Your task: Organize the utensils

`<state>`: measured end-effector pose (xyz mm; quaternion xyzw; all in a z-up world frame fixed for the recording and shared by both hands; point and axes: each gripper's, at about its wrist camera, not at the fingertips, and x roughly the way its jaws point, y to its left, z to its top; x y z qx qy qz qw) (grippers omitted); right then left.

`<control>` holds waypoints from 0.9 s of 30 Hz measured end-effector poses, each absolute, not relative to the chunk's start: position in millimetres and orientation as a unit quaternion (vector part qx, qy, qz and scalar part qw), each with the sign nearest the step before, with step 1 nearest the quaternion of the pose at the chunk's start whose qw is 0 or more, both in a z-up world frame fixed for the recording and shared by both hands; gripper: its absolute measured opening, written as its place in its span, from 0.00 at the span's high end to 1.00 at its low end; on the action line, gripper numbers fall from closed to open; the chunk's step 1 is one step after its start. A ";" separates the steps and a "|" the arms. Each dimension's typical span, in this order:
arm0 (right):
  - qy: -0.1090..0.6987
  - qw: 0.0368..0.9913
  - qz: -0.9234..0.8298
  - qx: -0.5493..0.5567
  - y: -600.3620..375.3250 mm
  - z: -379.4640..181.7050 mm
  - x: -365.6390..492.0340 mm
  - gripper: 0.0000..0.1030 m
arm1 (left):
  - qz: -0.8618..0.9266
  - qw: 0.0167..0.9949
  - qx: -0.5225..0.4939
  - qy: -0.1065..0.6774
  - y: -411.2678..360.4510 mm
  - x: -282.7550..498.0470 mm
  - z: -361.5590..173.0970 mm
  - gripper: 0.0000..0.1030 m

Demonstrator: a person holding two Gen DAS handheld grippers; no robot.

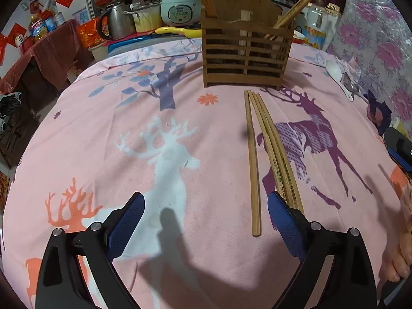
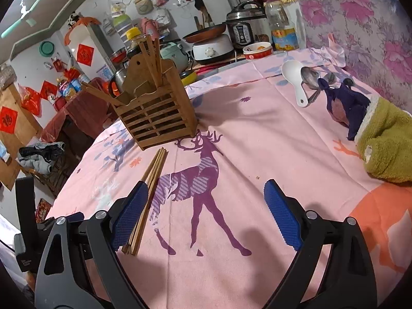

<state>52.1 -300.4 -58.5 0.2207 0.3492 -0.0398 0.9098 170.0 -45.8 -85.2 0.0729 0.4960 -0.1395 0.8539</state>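
A slatted wooden utensil holder (image 1: 243, 51) (image 2: 157, 118) stands on the pink deer-print cloth with a few chopsticks upright inside. Three loose wooden chopsticks (image 1: 270, 152) (image 2: 152, 175) lie on the cloth in front of it. My left gripper (image 1: 206, 203) is open low over the cloth, its right finger (image 1: 283, 221) beside the chopsticks' near ends. My right gripper (image 2: 206, 198) is open too, its left finger (image 2: 128, 216) next to the same chopsticks. A white spoon (image 1: 337, 76) (image 2: 294, 79) and metal spoons (image 2: 312, 81) lie at the far right.
A green and purple cloth bundle (image 2: 381, 139) rests on the table's right side. Behind the table stand a rice cooker (image 1: 177, 7), pots, a pressure cooker (image 2: 243, 28), an oil bottle (image 2: 282, 28) and a red-rimmed bowl (image 2: 257, 50). A flowered wall covering (image 1: 373, 38) bounds the right.
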 end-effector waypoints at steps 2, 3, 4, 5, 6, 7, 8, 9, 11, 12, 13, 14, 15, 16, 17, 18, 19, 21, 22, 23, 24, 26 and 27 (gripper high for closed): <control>0.351 0.908 -0.039 0.224 -301.2 -59.8 52.4 0.14 | -0.142 0.850 0.076 0.501 -47.7 170.9 -88.3 0.08; 0.351 0.908 -0.039 0.225 -301.4 -60.2 52.7 0.14 | -0.144 0.849 0.077 0.503 -48.8 171.0 -89.7 0.08; 0.352 0.908 -0.039 0.225 -301.3 -60.5 52.6 0.14 | -0.146 0.847 0.079 0.505 -50.1 171.0 -91.0 0.08; 0.352 0.908 -0.039 0.225 -301.5 -60.5 52.7 0.14 | -0.147 0.846 0.081 0.506 -51.2 170.5 -91.9 0.08; 0.352 0.908 -0.039 0.225 -301.4 -60.7 52.7 0.14 | -0.148 0.845 0.083 0.507 -52.7 170.2 -92.6 0.08; 0.352 0.908 -0.039 0.225 -301.2 -61.0 52.8 0.14 | -0.150 0.843 0.086 0.509 -54.6 170.1 -93.9 0.08; 0.352 0.908 -0.039 0.225 -301.4 -61.2 52.8 0.14 | -0.151 0.842 0.088 0.510 -55.6 169.9 -94.8 0.08; 0.353 0.907 -0.039 0.225 -301.3 -61.4 52.9 0.14 | -0.152 0.841 0.090 0.511 -56.8 170.2 -95.9 0.08; 0.354 0.907 -0.039 0.225 -301.3 -62.2 53.2 0.14 | -0.151 0.838 0.094 0.516 -58.6 171.6 -99.1 0.08; 0.355 0.906 -0.039 0.225 -301.1 -62.8 53.3 0.14 | -0.150 0.836 0.093 0.519 -58.8 172.5 -100.6 0.08; 0.356 0.906 -0.039 0.225 -300.7 -63.4 53.3 0.14 | -0.149 0.835 0.092 0.521 -58.8 173.5 -101.8 0.09; 0.357 0.906 -0.039 0.226 -300.5 -63.9 53.3 0.14 | -0.146 0.836 0.089 0.521 -58.2 174.8 -102.4 0.15; 0.357 0.905 -0.039 0.226 -300.4 -64.3 53.2 0.14 | -0.146 0.837 0.087 0.521 -57.4 175.2 -102.4 0.20; 0.358 0.905 -0.039 0.226 -300.4 -64.7 53.2 0.14 | -0.149 0.836 0.084 0.521 -57.1 176.5 -102.6 0.32; 0.358 0.905 -0.039 0.226 -300.0 -64.7 53.4 0.14 | -0.149 0.838 0.084 0.518 -57.1 176.6 -101.9 0.43; 0.359 0.905 -0.039 0.225 -299.7 -65.0 53.5 0.14 | -0.147 0.841 0.085 0.514 -57.3 176.5 -100.7 0.54; 0.360 0.905 -0.039 0.225 -299.5 -65.2 53.4 0.14 | -0.147 0.843 0.087 0.511 -57.4 176.7 -99.8 0.75; 0.361 0.905 -0.040 0.224 -299.6 -65.7 53.3 0.14 | -0.138 0.844 0.088 0.510 -54.7 178.6 -99.3 0.90; 0.362 0.904 -0.041 0.223 -299.6 -66.2 53.7 0.14 | -0.136 0.844 0.081 0.512 -51.7 180.2 -99.0 0.92; 0.363 0.904 -0.041 0.222 -299.6 -66.5 54.3 0.14 | -0.128 0.844 0.071 0.516 -46.3 183.0 -98.5 0.93; 0.366 0.903 -0.041 0.221 -299.1 -67.3 55.1 0.14 | -0.120 0.844 0.065 0.518 -41.7 185.0 -98.5 0.93; 0.373 0.901 -0.038 0.216 -296.9 -69.4 57.0 0.14 | -0.108 0.843 0.036 0.527 -28.1 191.3 -98.4 0.93; 0.379 0.900 -0.032 0.212 -294.1 -70.8 58.6 0.14 | -0.108 0.840 0.021 0.531 -22.4 194.1 -98.5 0.92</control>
